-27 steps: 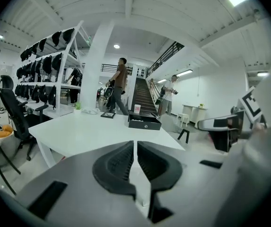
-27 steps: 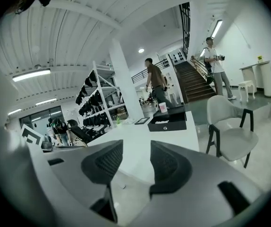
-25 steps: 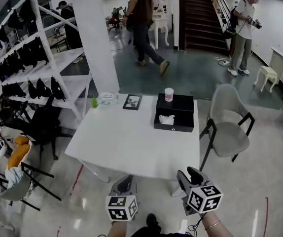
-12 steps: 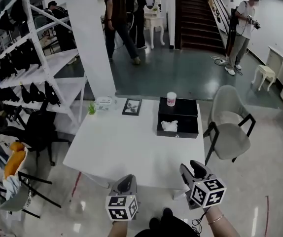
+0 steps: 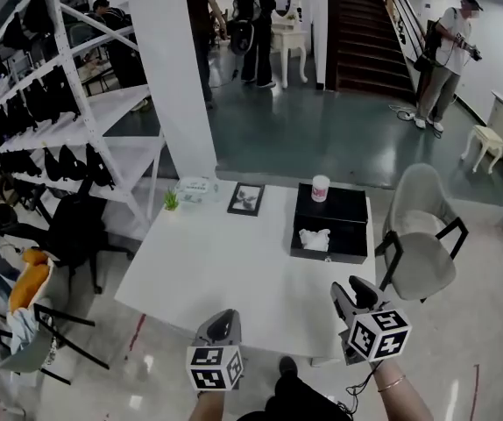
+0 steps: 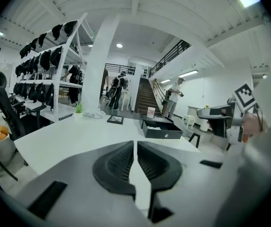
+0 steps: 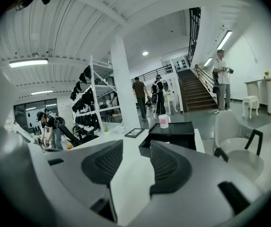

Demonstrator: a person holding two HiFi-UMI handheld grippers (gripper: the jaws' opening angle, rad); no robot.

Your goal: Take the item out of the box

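Both grippers have drawn nearer the white table (image 5: 225, 270) as the person walks up, yet nothing is done: the crumpled white item (image 5: 315, 239) lies in the open black box (image 5: 331, 223). The left gripper (image 5: 223, 324), jaws closed on nothing, has the box at one o'clock, well apart. The right gripper (image 5: 350, 295), jaws spread and empty, has it near twelve o'clock.
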